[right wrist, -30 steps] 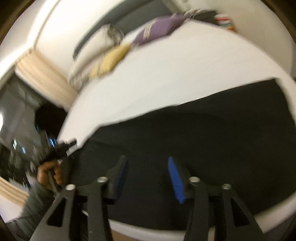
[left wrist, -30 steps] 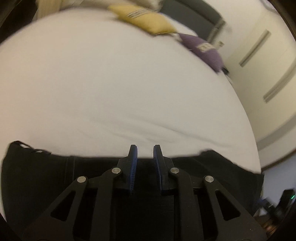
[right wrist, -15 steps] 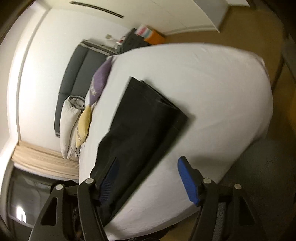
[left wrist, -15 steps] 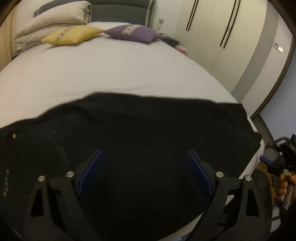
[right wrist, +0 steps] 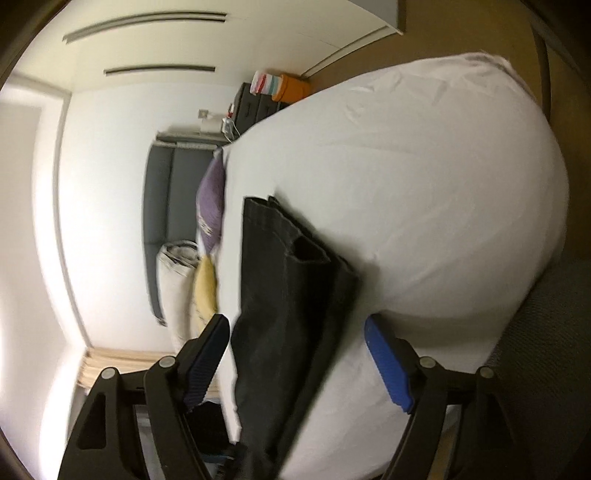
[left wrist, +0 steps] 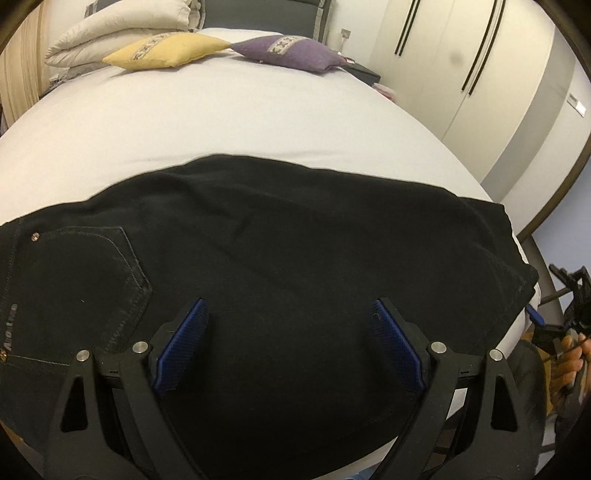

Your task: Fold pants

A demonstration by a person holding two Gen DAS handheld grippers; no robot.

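Left gripper hovers over pants, jaws spread wide, nothing pinched; blue pads clear of fabric. Right gripper also spread, jaws have just been opening; pants' end sits betw. pads in view, no pad pressing on it.

Counts: 1 pr black pants, 2 grippers, 2 cushions — 1 yellow cushion, 1 purple cushion — 1 folded duvet.

Pants lie flat on white bed, near edge. Long axis runs left–right in left wrist view: waist w/ back pocket at left, leg hems at right. Cushions, duvet at far end by headboard.

Containers: none seen.
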